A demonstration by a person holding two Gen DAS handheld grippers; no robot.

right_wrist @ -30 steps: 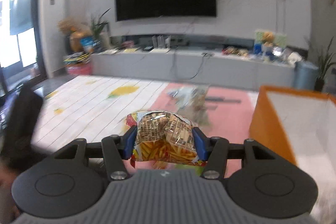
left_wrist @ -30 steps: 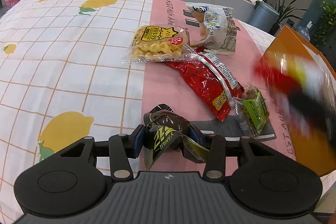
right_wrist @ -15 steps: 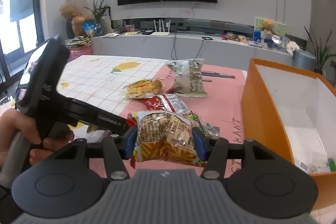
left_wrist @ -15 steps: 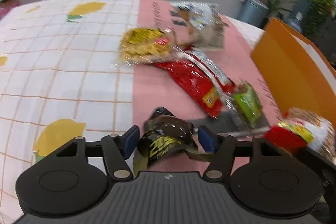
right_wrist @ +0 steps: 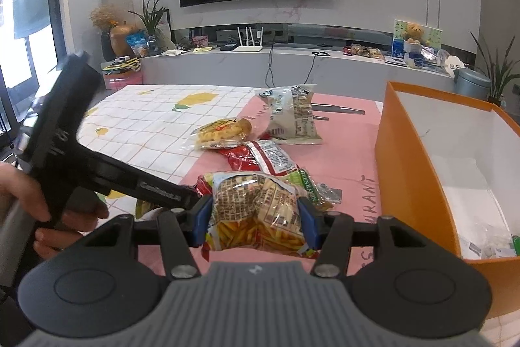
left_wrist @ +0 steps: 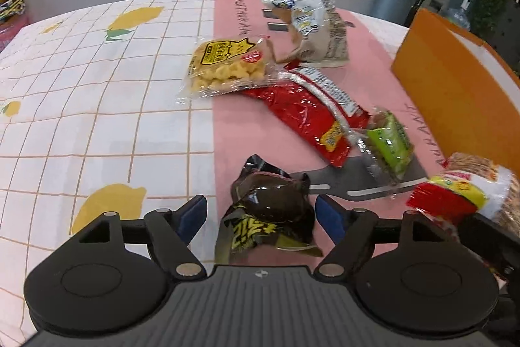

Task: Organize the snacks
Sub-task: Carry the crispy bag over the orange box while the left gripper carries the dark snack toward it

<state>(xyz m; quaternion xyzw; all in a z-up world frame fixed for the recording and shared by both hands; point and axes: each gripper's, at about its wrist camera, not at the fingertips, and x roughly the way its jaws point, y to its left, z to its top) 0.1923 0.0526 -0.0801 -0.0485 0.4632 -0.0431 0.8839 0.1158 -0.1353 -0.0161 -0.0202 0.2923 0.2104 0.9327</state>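
Note:
My left gripper (left_wrist: 265,213) is opening, its blue pads (left_wrist: 193,213) clear of the dark brown snack packet (left_wrist: 271,207) that lies between them on the pink cloth. My right gripper (right_wrist: 255,217) is shut on a bag of fry-shaped crisps (right_wrist: 256,210), held above the table just left of the orange box (right_wrist: 419,171). That bag (left_wrist: 468,187) also shows at the right edge of the left wrist view. On the cloth lie a yellow snack bag (left_wrist: 227,65), a red packet (left_wrist: 312,113), a green packet (left_wrist: 388,145) and a white bag (left_wrist: 312,28).
The orange box (left_wrist: 455,86) stands open at the right, white inside, with a few small packets in its near corner (right_wrist: 490,244). A hand (right_wrist: 48,217) holds the left gripper's handle. A grey counter with clutter runs behind the table.
The left gripper's pads have spread away from the dark packet, which now rests on the cloth. The right gripper with the crisps bag came into the left view's right edge and settled.

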